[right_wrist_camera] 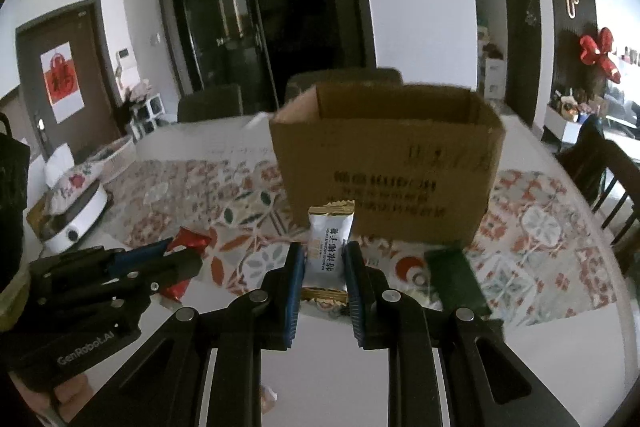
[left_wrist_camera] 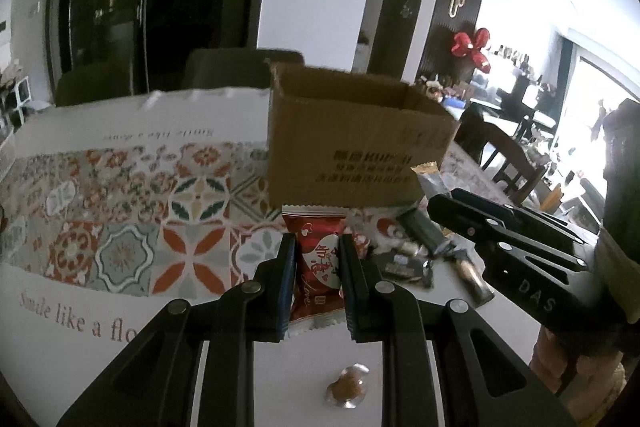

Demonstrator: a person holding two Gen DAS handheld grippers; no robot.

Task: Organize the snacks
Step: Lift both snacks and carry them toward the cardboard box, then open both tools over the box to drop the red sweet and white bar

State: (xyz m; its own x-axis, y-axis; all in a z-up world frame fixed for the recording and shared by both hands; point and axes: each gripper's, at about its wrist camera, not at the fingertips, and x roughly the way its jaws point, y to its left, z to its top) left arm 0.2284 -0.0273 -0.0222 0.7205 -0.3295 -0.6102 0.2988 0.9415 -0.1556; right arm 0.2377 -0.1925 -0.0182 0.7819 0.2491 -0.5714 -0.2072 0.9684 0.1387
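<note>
My left gripper (left_wrist_camera: 318,247) is shut on a red candy packet (left_wrist_camera: 318,267) with a white heart, held above the table in front of the open cardboard box (left_wrist_camera: 352,147). My right gripper (right_wrist_camera: 322,255) is shut on a white and gold candy packet (right_wrist_camera: 328,251), also held before the box (right_wrist_camera: 388,171). The right gripper shows at the right of the left wrist view (left_wrist_camera: 520,247), with its packet (left_wrist_camera: 430,179) sticking up. The left gripper shows at the left of the right wrist view (right_wrist_camera: 120,275), with the red packet (right_wrist_camera: 188,243).
Several loose wrapped snacks (left_wrist_camera: 420,255) lie on the patterned tablecloth (left_wrist_camera: 120,227) right of the box front, among them a dark green packet (right_wrist_camera: 456,279). A clear-wrapped brown candy (left_wrist_camera: 348,383) lies near me. A white appliance (right_wrist_camera: 76,215) stands at the left. Wooden chairs (right_wrist_camera: 608,179) stand at the right.
</note>
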